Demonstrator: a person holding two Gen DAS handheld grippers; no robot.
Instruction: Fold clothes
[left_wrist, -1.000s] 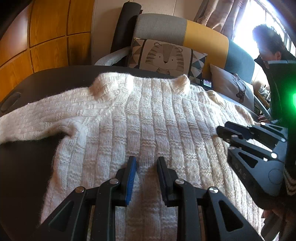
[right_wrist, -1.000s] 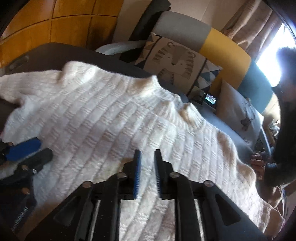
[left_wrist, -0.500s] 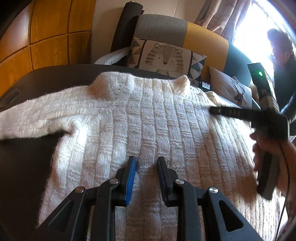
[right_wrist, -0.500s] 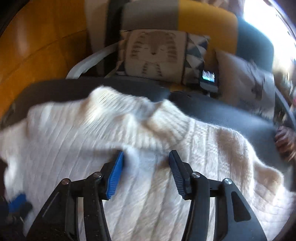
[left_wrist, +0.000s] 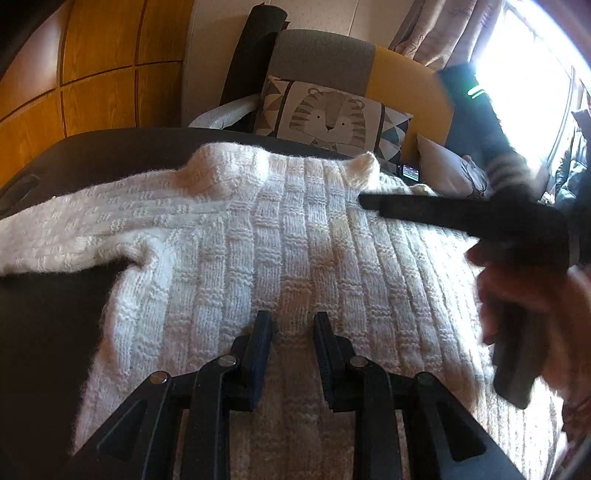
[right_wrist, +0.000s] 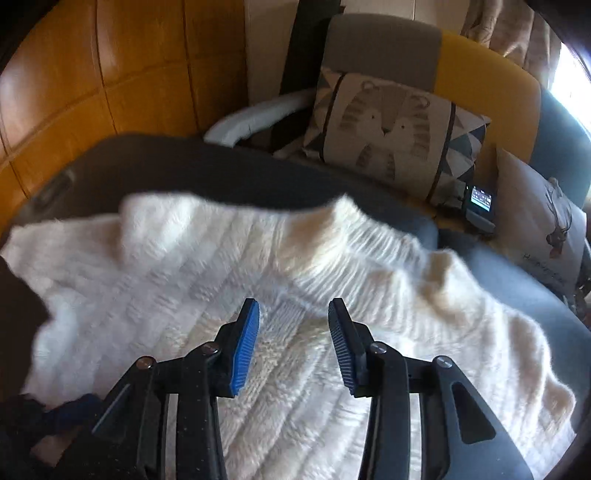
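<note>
A cream cable-knit sweater (left_wrist: 295, 236) lies spread flat on a dark padded surface (left_wrist: 44, 332), collar (left_wrist: 229, 166) at the far side and one sleeve (left_wrist: 74, 225) stretched to the left. My left gripper (left_wrist: 291, 328) hovers low over the sweater's body, fingers slightly apart with nothing between them. My right gripper (right_wrist: 293, 325) stands open over the knit just short of the ribbed collar (right_wrist: 354, 229). From the left wrist view the right gripper (left_wrist: 369, 205) appears side-on near the right shoulder, held by a hand (left_wrist: 524, 291).
A sofa (left_wrist: 325, 55) stands behind the surface with a tiger cushion (left_wrist: 325, 118), a deer cushion (right_wrist: 546, 221) and a small lit device (right_wrist: 480, 201). Wooden wall panels (left_wrist: 92, 74) are at left. A person (left_wrist: 572, 166) sits by the bright window at right.
My right gripper has opened wide and moved from the sweater's middle toward the collar and right shoulder. The left gripper and the sweater have stayed put.
</note>
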